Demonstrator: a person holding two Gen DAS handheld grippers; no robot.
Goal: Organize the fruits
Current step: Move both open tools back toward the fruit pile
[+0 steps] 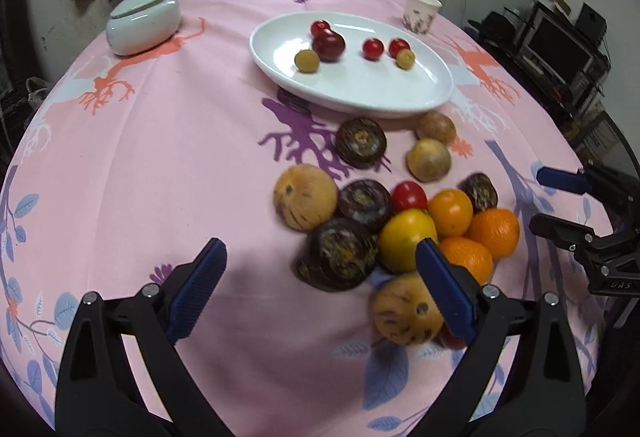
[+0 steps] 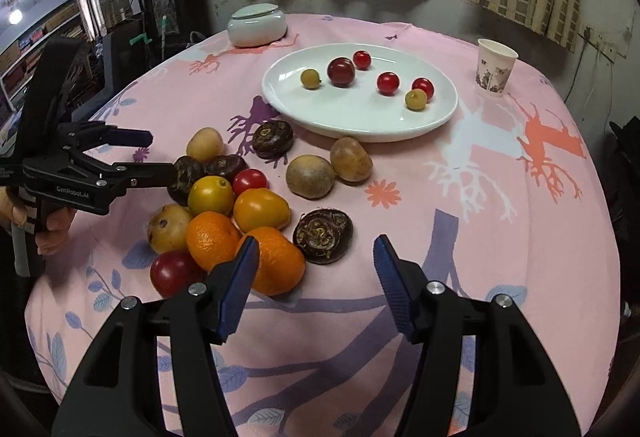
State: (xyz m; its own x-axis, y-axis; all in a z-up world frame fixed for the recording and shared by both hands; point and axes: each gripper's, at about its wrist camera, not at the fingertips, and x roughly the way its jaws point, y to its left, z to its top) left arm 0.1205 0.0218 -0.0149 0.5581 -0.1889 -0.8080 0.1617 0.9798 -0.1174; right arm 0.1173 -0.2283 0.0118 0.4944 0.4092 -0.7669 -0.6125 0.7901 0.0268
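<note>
Black plastic grippers, ribbed blue fingers (image 2: 240, 289), silver screws, "GenRobot.AI" lettering.

left wrist: we look past our fingers (image 1: 208, 269) from close above the fruit pile (image 1: 400, 221) | right wrist: same, pile left of our fingers (image 2: 240, 277) | shared: pile, white plate (image 2: 400, 125), paper cup (image 2: 495, 67)

White lettering reading "GenRobot.AI" runs along the black body of the left gripper (image 2: 154, 155) as seen from the right wrist camera, and the letters "UAS" are stamped on the black body of the right gripper (image 1: 548, 197) in the left wrist view.
</note>
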